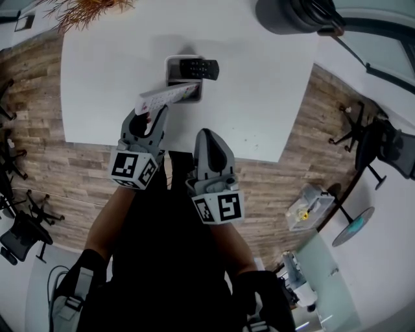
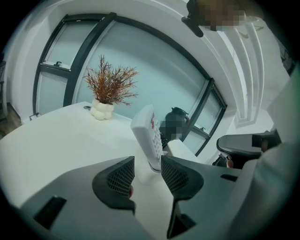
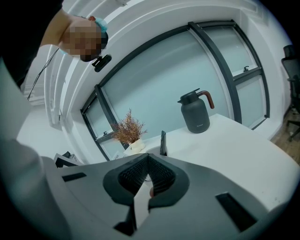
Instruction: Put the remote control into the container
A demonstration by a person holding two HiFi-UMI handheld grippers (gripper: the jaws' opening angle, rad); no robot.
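Observation:
A white remote point(image 1: 167, 97) with rows of buttons is pinched at its near end by my left gripper point(image 1: 150, 115); its far end reaches the front rim of the small grey container point(image 1: 174, 63) on the white table point(image 1: 259, 97). A black remote point(image 1: 199, 68) sticks out of that container to the right. In the left gripper view the white remote point(image 2: 147, 133) rises tilted between the pads of the left gripper point(image 2: 147, 171). My right gripper point(image 1: 206, 135) is shut and holds nothing, at the table's front edge. The right gripper point(image 3: 147, 176) looks toward the upright black remote point(image 3: 162, 143).
A dark kettle point(image 1: 292, 14) stands at the table's back right and also shows as the kettle point(image 3: 197, 112). A dried plant point(image 1: 84, 10) in a white pot sits at the back left. Office chairs point(image 1: 382, 146) and wooden floor surround the table.

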